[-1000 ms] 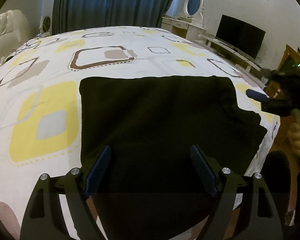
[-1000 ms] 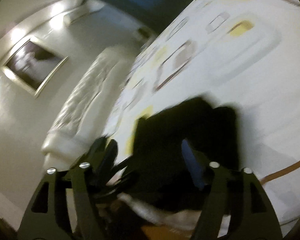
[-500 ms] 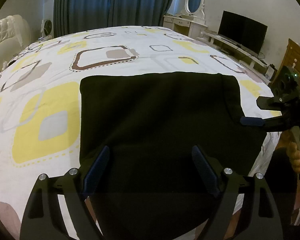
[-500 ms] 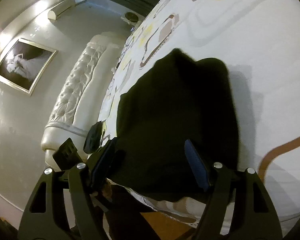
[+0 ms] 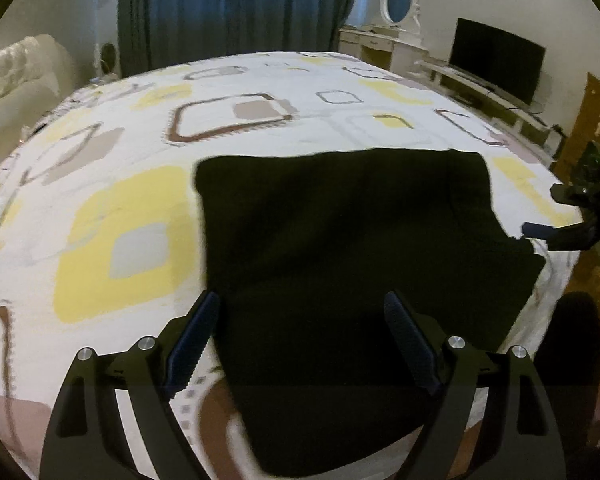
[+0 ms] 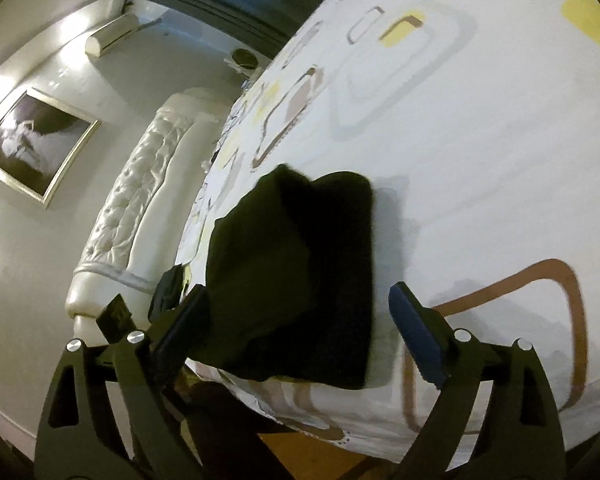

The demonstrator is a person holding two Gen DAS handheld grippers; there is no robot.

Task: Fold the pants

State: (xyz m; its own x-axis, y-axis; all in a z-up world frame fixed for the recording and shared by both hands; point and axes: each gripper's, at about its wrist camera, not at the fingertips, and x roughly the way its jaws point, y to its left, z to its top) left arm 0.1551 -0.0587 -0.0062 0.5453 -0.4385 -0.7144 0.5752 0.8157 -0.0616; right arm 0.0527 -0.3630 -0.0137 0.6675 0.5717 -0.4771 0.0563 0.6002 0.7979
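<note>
Opening right tool (image 6: 300, 320), lower beside folded pants (image 6: 300, 280) than earlier

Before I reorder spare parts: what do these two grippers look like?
Both match: the left gripper and the right gripper have matte black, forked frames with triangular cut-outs, silver round bolt heads at the joints, and dark blue ribbed pads lining the jaws. No cables or sleeves show.

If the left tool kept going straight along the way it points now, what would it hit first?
Most likely the black pants lying on the bed: the open left tool points down at them, nothing between. Depth is unclear.
</note>
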